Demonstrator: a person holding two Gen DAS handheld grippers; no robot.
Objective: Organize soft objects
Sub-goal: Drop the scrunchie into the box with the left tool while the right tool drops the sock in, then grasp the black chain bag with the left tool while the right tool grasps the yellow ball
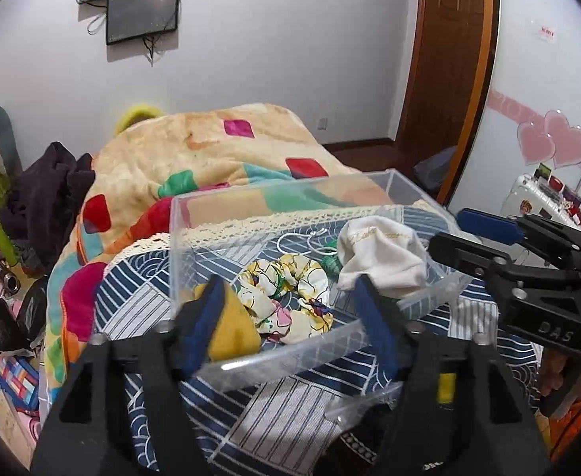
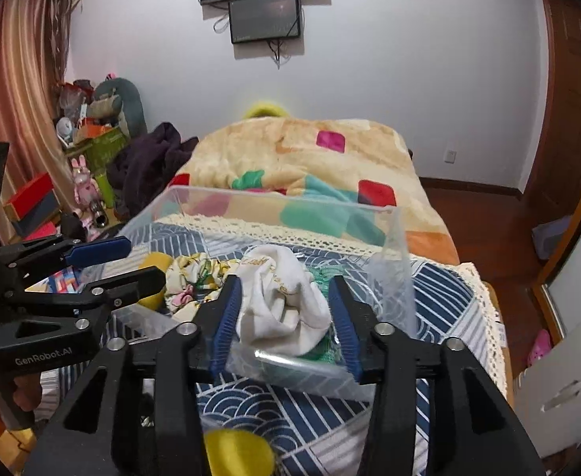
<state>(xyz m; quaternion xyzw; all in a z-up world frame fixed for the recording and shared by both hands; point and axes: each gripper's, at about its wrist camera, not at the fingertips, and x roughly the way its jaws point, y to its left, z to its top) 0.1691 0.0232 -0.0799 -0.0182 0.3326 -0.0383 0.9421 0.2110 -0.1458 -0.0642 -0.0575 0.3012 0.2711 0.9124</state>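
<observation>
A clear plastic bin point(image 1: 195, 222) stands on a blue patterned cloth point(image 1: 274, 408). Inside lie a yellow soft piece point(image 1: 232, 333), a floral scrunchie point(image 1: 290, 297), a green item point(image 1: 332, 263) and a white cloth pouch point(image 1: 381, 256). My left gripper point(image 1: 290, 301) is open at the bin's near wall, its left finger beside the yellow piece. My right gripper point(image 2: 286, 309) is open, its fingers on either side of the white pouch point(image 2: 282, 301) at the bin's point(image 2: 393, 273) edge, apart from it. The right gripper also shows in the left wrist view point(image 1: 449, 234), and the left gripper in the right wrist view point(image 2: 139, 261).
A colourful blanket point(image 1: 211, 146) covers the bed behind the bin. A dark garment point(image 1: 48, 190) and cluttered boxes point(image 2: 32, 202) lie at the left. A yellow round object point(image 2: 238, 452) sits below my right gripper. A wooden door point(image 1: 445, 51) is at the right.
</observation>
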